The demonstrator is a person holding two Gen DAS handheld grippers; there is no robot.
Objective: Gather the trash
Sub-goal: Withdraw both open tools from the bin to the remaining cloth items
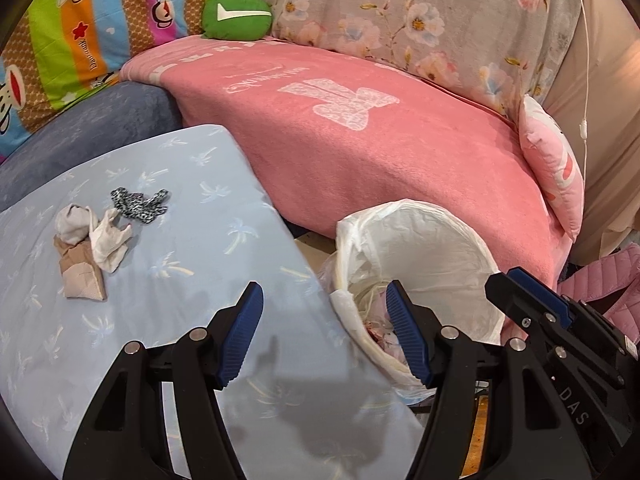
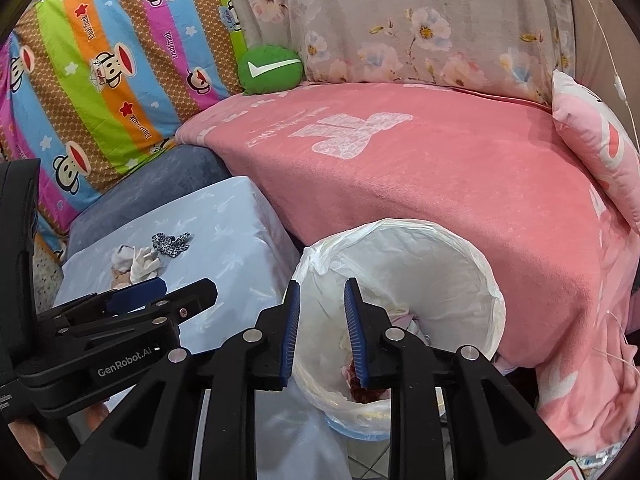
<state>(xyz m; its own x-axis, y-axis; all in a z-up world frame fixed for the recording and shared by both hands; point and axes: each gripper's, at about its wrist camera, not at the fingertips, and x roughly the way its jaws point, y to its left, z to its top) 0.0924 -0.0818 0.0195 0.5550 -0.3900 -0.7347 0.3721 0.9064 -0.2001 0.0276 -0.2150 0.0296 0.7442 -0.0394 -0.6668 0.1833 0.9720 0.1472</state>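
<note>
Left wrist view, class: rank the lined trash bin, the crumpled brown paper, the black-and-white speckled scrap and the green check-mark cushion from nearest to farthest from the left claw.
1. Lined trash bin: just right of the left claw, its rim behind the right finger.
2. Crumpled brown paper: ahead and left, on the blue sheet.
3. Black-and-white speckled scrap: further back on the sheet.
4. Green check-mark cushion: far back, beyond the pink blanket.

Fleecy matt pink blanket [image 1: 380, 152]; crinkled glossy plastic bin liner [image 1: 424, 248]; ribbed blue gripper pads [image 1: 404, 336]; crumpled paper [image 1: 82, 276].

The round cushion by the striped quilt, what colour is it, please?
Green with a white tick mark, clearest in the right wrist view.
</note>
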